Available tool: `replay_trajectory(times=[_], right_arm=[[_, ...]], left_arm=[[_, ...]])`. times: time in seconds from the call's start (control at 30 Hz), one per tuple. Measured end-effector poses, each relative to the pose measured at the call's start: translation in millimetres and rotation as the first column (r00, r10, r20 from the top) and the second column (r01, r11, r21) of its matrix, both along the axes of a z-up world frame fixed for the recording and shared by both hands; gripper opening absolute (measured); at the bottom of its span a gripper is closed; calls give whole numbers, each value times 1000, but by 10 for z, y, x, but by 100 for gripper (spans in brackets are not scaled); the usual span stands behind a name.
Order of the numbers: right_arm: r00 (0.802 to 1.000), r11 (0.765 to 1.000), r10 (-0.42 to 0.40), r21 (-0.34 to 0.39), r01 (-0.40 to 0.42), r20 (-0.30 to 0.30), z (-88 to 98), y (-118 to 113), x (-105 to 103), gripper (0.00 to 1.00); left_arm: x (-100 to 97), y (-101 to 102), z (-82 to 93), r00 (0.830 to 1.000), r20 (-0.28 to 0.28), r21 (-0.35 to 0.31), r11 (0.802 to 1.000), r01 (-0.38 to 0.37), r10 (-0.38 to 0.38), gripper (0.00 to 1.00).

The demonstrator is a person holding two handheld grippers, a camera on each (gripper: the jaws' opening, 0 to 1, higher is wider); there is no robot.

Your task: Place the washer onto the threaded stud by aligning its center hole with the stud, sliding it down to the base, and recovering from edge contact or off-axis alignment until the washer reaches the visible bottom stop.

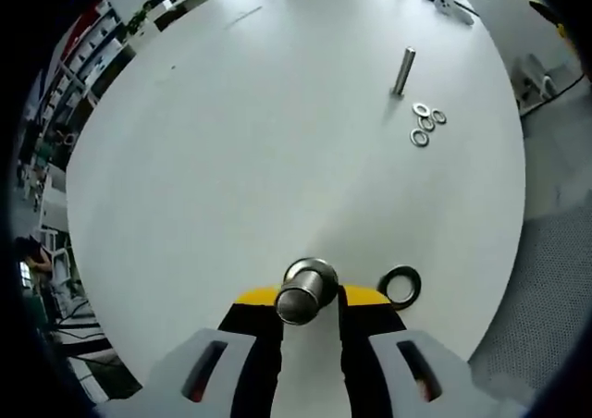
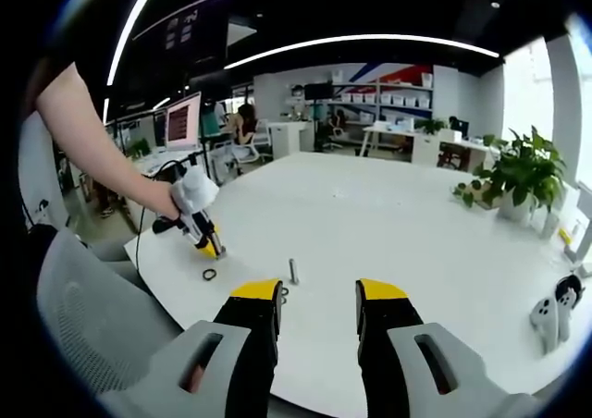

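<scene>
The left hand-held gripper (image 1: 310, 305) clamps an upright threaded stud (image 1: 306, 290), hiding its base. A dark washer (image 1: 400, 286) lies just right on the white bench (image 1: 231, 141). Far right, a second stud (image 1: 403, 70) stands beside four small washers (image 1: 426, 123). The right hand-held gripper (image 2: 317, 312) hangs wide, holding nothing.

A round white worktop (image 2: 388, 215) carries the scene. A potted plant (image 2: 525, 173) stands at its far right edge, a white controller (image 2: 552, 312) lies nearer, and monitors (image 2: 182, 120) sit beyond its left side.
</scene>
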State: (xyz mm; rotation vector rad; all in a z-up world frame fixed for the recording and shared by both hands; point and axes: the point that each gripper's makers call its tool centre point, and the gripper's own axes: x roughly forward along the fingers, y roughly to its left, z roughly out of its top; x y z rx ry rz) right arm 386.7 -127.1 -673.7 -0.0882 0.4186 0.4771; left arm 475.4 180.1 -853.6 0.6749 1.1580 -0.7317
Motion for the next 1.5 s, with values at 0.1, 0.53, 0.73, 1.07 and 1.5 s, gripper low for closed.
replay_trajectory(times=[0.1, 0.53, 0.73, 1.07, 1.5], right_arm=[[1000, 1000, 4, -2, -4, -1, -2, 6, -1, 34], [1000, 1000, 13, 4, -13, 4, 9, 22, -7, 34], [1000, 1000, 13, -1, -13, 1, 0, 18, -8, 34], [1000, 1000, 18, -10, -18, 0, -9, 18, -5, 34], [1000, 1000, 15, -7, -15, 5, 1, 6, -6, 34]], left_arm=[[-20, 22, 35, 999, 0, -16, 999, -47, 47, 21], [-205, 154, 30, 983, -20, -69, 981, -183, 182, 24], [-322, 160, 18, 979, -27, -83, 975, -206, 204, 24], [-457, -90, 34, 974, -35, -147, 963, -228, 225, 26], [-560, -348, -84, 987, -56, -121, 980, -159, 153, 26]])
